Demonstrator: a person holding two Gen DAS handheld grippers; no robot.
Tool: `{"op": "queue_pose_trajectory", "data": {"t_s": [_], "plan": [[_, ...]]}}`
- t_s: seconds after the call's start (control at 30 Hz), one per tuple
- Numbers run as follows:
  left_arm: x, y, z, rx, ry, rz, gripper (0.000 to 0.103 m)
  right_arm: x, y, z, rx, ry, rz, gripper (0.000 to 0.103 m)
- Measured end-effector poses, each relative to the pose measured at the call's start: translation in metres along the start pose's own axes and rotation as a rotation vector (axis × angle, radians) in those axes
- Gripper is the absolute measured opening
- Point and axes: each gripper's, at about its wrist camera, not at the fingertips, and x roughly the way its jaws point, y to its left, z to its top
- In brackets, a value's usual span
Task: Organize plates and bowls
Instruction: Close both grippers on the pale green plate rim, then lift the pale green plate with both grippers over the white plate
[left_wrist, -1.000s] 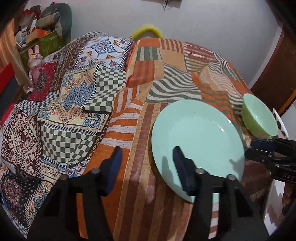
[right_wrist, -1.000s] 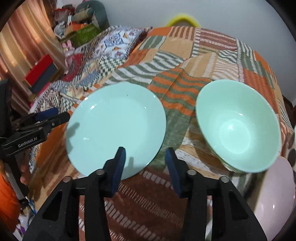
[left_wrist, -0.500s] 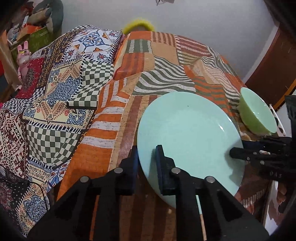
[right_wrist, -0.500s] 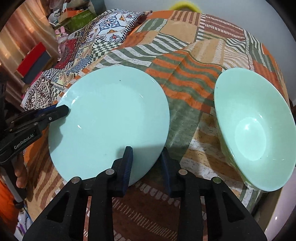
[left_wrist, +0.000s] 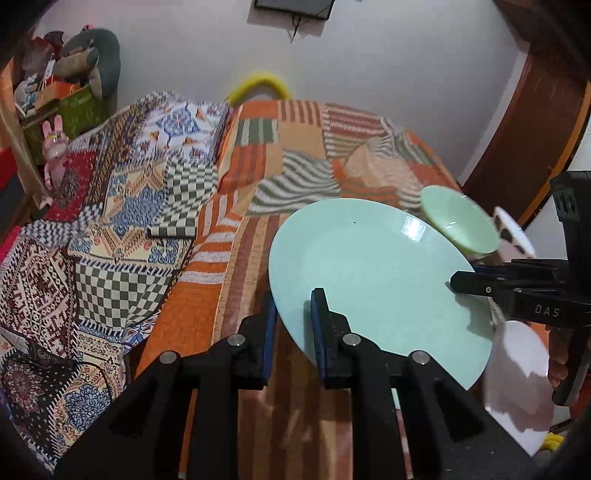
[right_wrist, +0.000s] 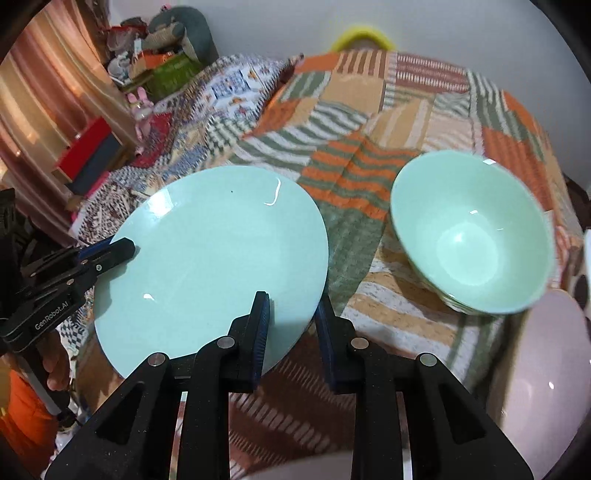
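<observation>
Both claws have just finished closing on the same pale green plate: a second ago their jaws stood apart at its rim, and now each pair is nearly shut with the plate's edge pinched between the pads. The left claw grips the near-left part of the rim, while the right claw grips the near-right part, so in each wrist view the other claw shows at the far side of the plate. The plate, which lay flat on the patchwork bedspread a second ago, now sits tilted with its near edge raised in the jaws, and it looks to be coming up off the bed between the two claws. The green bowl sits beyond and to the right of the right claw, well clear of the plate, still resting on the bedspread near the bed's edge. A pale pink dish lies at the right claw's near right, only partly in view. My reading is that the grasp is made and the lift has begun, so the plate is ready to be carried to wherever it is to be stacked. With two claws on one rim, uneven lifting could tip or twist the plate.
</observation>
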Motion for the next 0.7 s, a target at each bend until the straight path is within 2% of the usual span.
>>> {"op": "queue_pose_trajectory", "data": {"t_s": [0.37,0.7], "plan": [[-0.078,-0.039,-0.007,0.044,-0.073,-0.036,0.018,-0.082,0.015,-0.027,0.005,-0.155,0.013,0.023],[-0.117,-0.085,-0.032,0.096,-0.076,-0.068,0.018,-0.131,0.008,-0.074,0.035,-0.215,0.005,0.023]]}}
